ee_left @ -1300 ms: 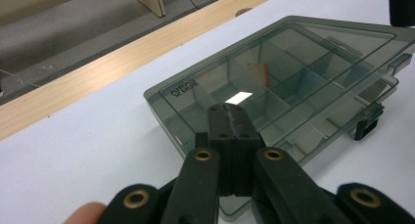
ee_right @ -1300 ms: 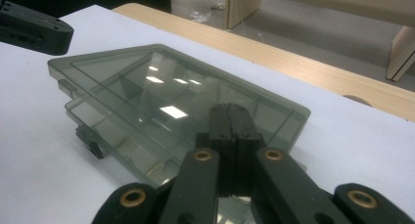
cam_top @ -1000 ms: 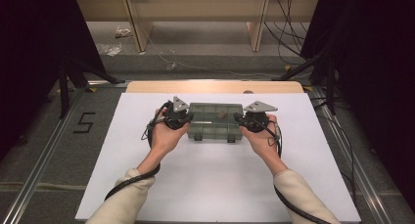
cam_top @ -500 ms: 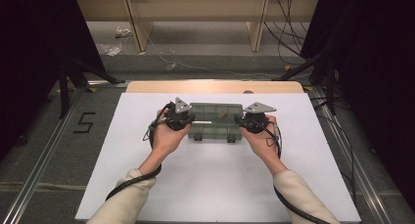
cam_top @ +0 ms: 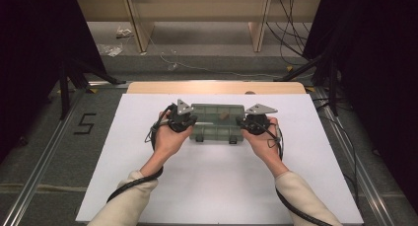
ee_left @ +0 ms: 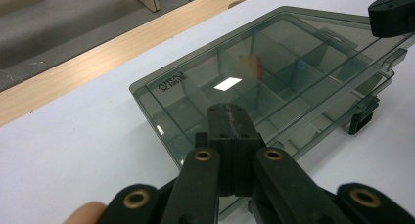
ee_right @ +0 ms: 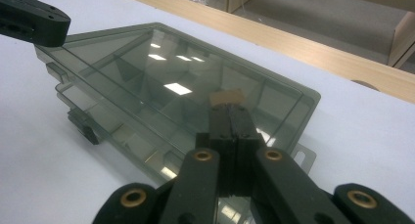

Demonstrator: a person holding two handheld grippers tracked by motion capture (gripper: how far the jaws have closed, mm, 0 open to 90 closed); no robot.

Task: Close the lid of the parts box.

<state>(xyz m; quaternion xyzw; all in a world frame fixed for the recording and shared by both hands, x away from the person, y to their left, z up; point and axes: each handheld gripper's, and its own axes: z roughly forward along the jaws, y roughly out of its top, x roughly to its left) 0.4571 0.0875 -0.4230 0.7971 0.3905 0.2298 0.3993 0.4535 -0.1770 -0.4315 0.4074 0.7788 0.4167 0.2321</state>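
Left tool [ee_left: 229, 117] and right tool [ee_right: 230, 115] both clenched, grasping nothing, tips set at opposite ends of the smoky compartment box [cam_top: 217, 118]. Box lying mid-surface [cam_top: 217, 186], toward the far edge. No shift since a second ago: probably bracing before working the lid.

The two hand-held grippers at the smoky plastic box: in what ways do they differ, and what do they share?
The left hand-held gripper meets the compartment box at its left end; the right hand-held gripper meets its right end. In the high view the left one's grey plate tilts up, while the right one's lies flatter. Both have their jaws shut with nothing between them, tips over the closed lid.
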